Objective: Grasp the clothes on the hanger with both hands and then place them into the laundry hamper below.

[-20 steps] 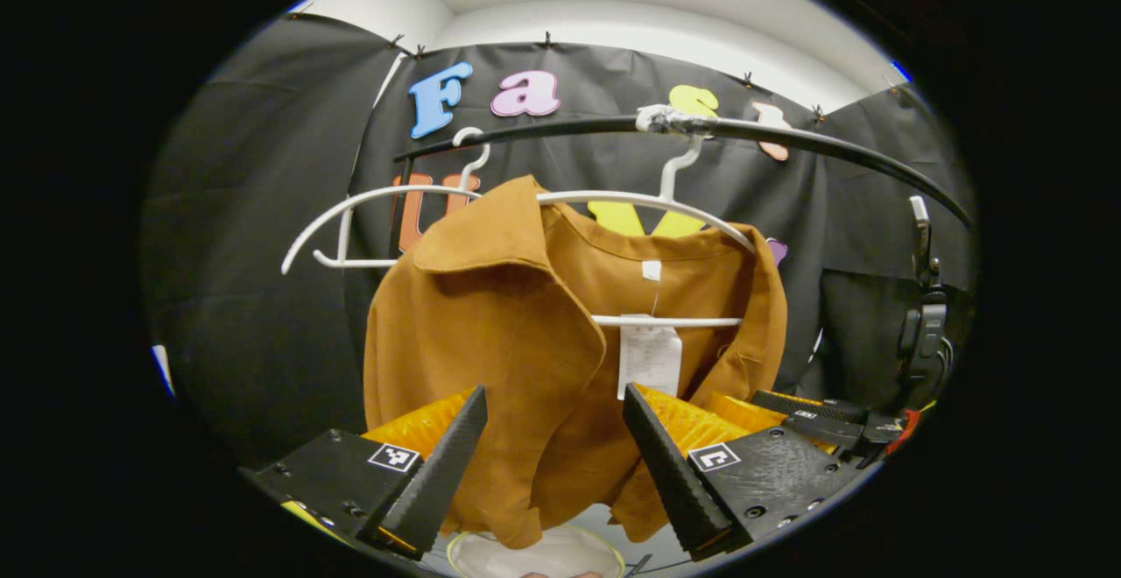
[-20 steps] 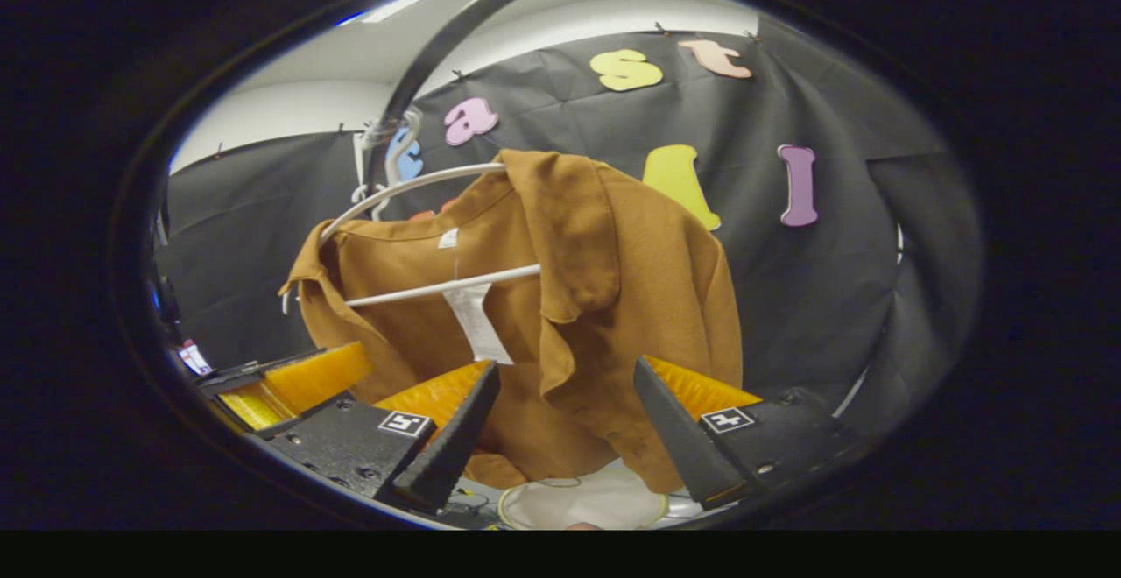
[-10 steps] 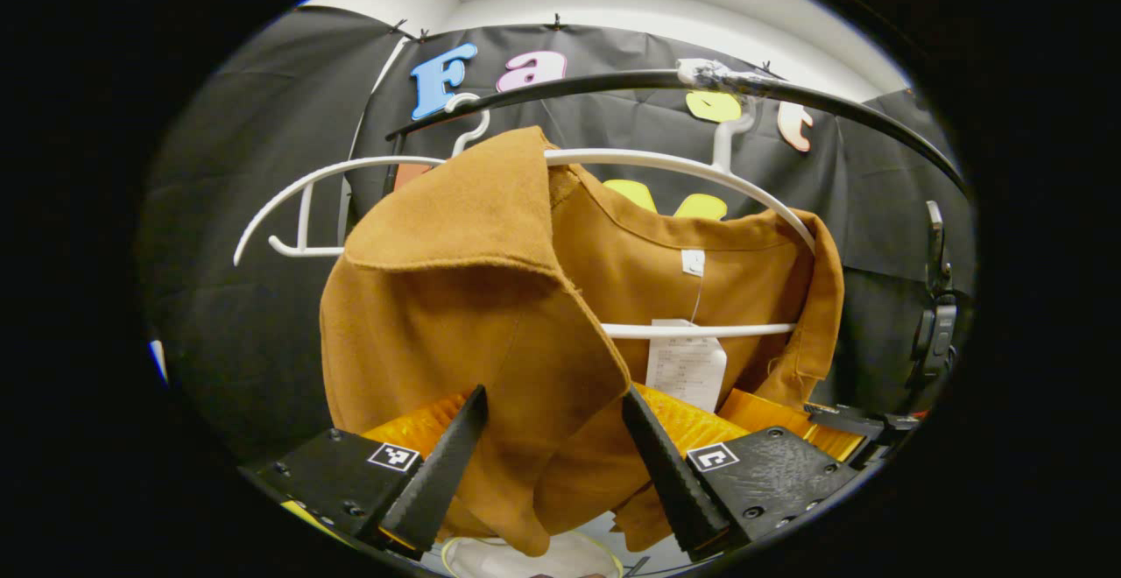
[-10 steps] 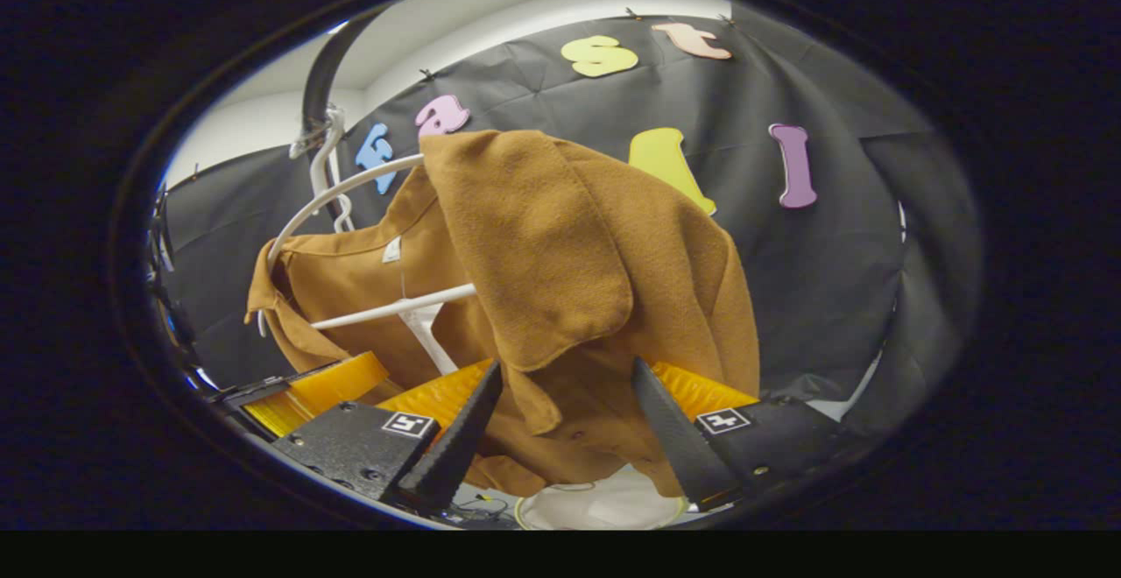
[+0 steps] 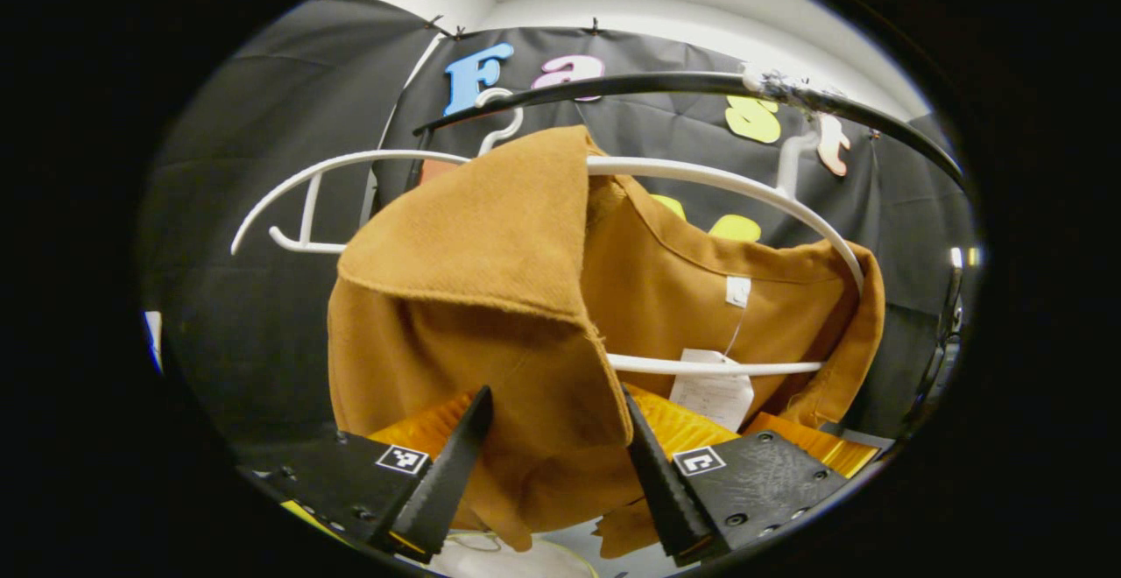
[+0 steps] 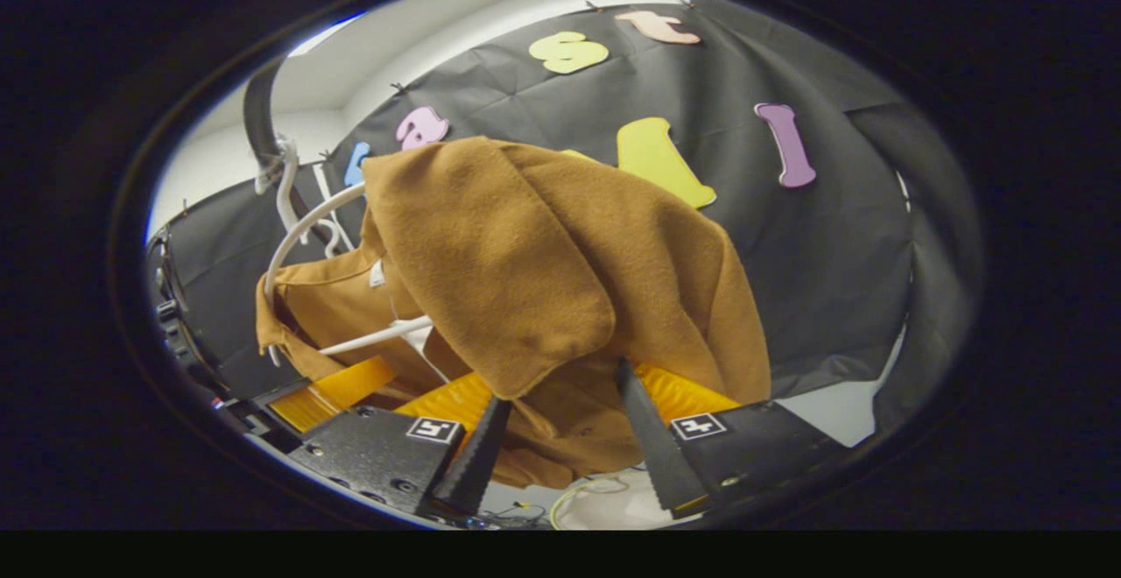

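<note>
A brown jacket (image 5: pixel 490 298) hangs on a white hanger (image 5: pixel 701 177) from a black rail (image 5: pixel 666 83). In the left gripper view my left gripper (image 5: pixel 553 398) is open, and the jacket's front below the collar hangs between its fingers. In the right gripper view the jacket's shoulder and collar flap (image 6: pixel 525 271) droop between the fingers of my open right gripper (image 6: pixel 563 385). The hamper's pale rim (image 6: pixel 604 503) peeks out beneath the jacket. Each view has the other gripper low at its side: the right one (image 5: pixel 814 442), the left one (image 6: pixel 337 381).
An empty second white hanger (image 5: pixel 298 201) hangs on the rail to the left of the jacket. A paper tag (image 5: pixel 711 390) dangles inside the jacket by the hanger's crossbar. Black cloth walls close in behind and at both sides.
Both grippers have moved in toward the jacket, which now looms larger, with its fabric down between each pair of fingers. The right gripper's fingers stand slightly closer together.
</note>
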Motion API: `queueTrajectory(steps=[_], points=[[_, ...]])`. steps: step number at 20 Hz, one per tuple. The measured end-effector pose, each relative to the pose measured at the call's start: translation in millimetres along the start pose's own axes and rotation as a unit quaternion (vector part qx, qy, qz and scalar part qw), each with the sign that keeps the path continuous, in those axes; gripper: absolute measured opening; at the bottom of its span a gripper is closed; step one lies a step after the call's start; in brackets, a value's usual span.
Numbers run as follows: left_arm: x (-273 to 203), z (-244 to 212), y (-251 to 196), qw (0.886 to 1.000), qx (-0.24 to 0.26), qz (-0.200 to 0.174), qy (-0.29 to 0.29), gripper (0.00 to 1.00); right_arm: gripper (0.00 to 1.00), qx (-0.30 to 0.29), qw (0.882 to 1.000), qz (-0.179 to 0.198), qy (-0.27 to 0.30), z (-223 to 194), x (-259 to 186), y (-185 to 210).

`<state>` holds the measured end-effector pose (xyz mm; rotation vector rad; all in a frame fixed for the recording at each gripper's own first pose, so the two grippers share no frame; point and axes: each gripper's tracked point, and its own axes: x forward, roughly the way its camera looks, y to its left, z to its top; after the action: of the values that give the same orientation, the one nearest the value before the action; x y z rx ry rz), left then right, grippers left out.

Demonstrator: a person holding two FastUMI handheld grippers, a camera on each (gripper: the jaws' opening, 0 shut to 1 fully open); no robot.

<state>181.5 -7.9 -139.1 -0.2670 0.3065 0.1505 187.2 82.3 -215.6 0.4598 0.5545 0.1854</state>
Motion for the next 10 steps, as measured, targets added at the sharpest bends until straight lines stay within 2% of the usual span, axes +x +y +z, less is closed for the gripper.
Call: queueTrajectory(steps=[1, 3, 4, 5, 7, 8, 9, 10], points=[[0, 1, 2, 1.000, 0.002, 0.004, 0.000, 0.92, 0.69, 0.003, 1.000, 0.008, -0.002, 0, -1, 1], [1, 0, 9, 1.000, 0.006, 0.009, 0.000, 0.65, 0.61, 0.008, 1.000, 0.013, -0.008, 2, -5, -2], [1, 0, 12, 1.000, 0.005, 0.013, 0.001, 0.51, 0.48, 0.012, 1.000, 0.012, -0.013, 3, -7, -5], [0, -2, 16, 1.000, 0.002, 0.016, 0.005, 0.38, 0.47, 0.016, 1.000, 0.016, -0.016, 5, -9, -6], [-2, -4, 18, 1.000, -0.001, 0.011, 0.015, 0.16, 0.29, 0.022, 0.999, 0.020, -0.021, 7, -14, -8], [-2, -5, 16, 1.000, -0.001, 0.003, 0.017, 0.26, 0.22, 0.022, 0.999, 0.019, -0.025, 8, -18, -11], [-7, -5, 16, 1.000, 0.000, -0.005, 0.019, 0.07, 0.18, 0.026, 0.999, 0.018, -0.030, 11, -21, -15], [-10, -5, 17, 1.000, 0.001, -0.010, 0.019, 0.14, 0.17, 0.035, 0.999, 0.019, -0.036, 14, -24, -18]])
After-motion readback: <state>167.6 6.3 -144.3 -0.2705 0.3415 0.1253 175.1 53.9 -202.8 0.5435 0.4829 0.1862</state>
